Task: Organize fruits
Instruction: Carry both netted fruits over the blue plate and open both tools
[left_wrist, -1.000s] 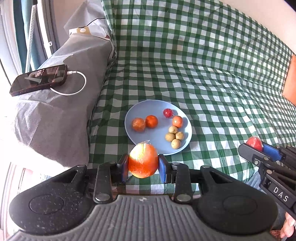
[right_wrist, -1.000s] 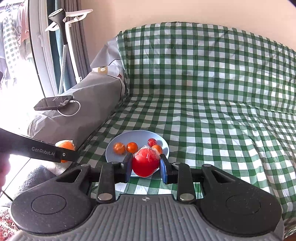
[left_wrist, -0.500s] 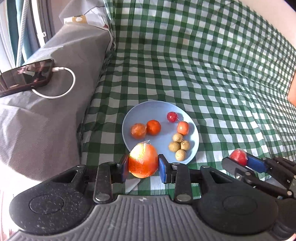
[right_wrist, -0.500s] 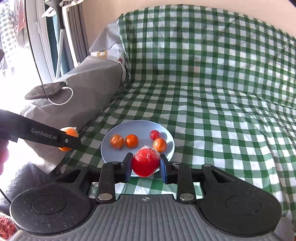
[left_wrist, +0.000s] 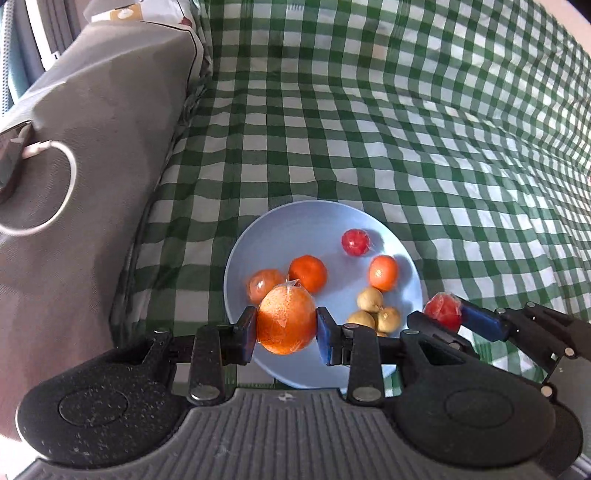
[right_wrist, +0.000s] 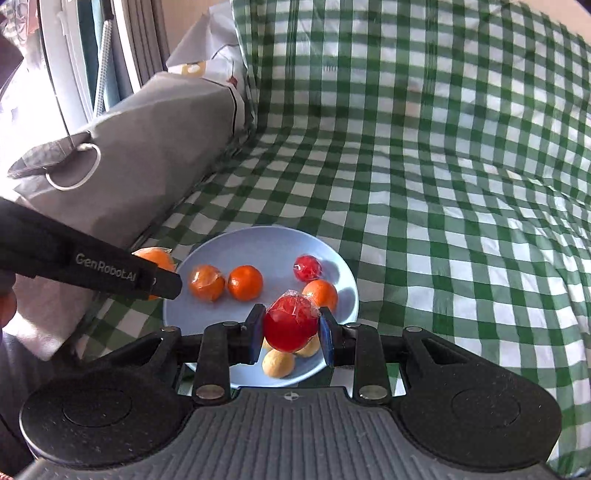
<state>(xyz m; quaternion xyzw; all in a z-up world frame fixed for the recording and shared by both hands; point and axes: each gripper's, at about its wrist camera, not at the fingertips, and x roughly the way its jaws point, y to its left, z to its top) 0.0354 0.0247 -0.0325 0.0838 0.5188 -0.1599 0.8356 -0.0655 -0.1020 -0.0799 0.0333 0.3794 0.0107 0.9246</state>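
The left gripper (left_wrist: 286, 334) is black plastic with a speckled, gritty finish; its fingers end in blue pads (left_wrist: 324, 338); two flat link bars carry round silver screw heads; a grey ribbed plate spans the base between two round black housings; the right gripper (right_wrist: 291, 334) is built alike (same blue pads, same silver screws); white lettering "GenRobot.AI" runs along the left unit's black side; a sliver of skin shows at the frame edge.
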